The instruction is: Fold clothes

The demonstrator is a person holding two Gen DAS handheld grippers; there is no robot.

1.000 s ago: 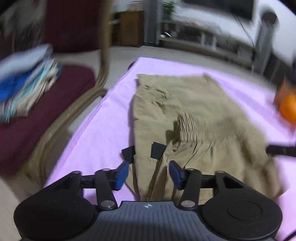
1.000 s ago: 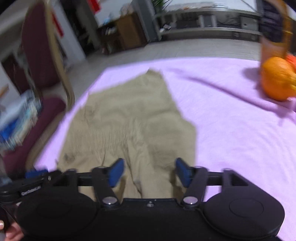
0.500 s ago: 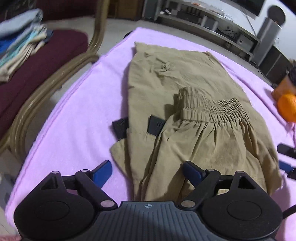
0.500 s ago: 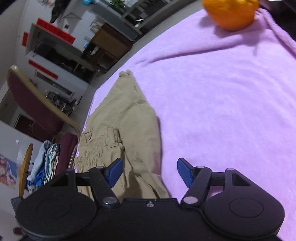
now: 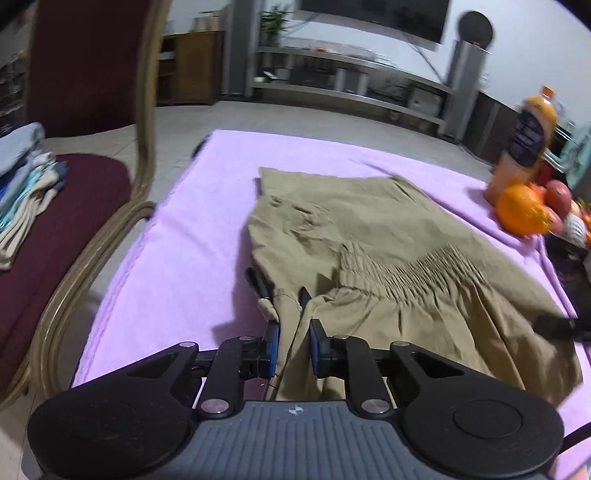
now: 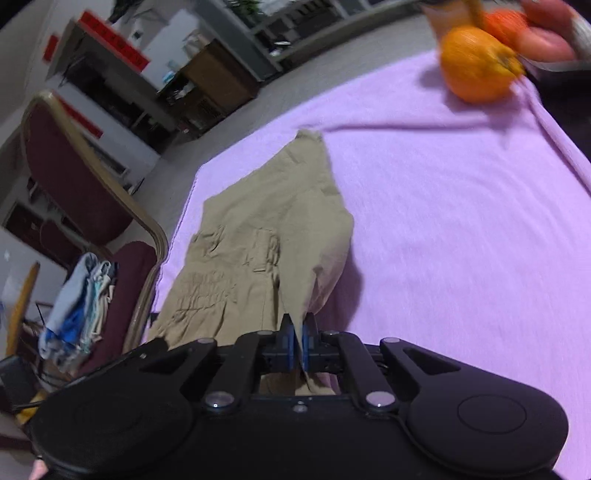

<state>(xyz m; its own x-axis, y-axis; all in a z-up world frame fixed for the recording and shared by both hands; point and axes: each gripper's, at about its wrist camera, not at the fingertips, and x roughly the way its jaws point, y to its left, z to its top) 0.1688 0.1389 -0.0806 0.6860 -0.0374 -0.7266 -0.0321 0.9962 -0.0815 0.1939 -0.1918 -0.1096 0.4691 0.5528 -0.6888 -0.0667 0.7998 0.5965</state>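
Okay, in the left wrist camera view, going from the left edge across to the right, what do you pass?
Stack of folded clothes on the chair seat → chair's curved frame → bare purple cloth → khaki trousers → orange.

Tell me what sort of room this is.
Most likely a home living room. A dark TV hangs on the far wall above a low media shelf, with a tall speaker beside it. A cushioned chair holds folded clothes, next to a table with a purple cloth.
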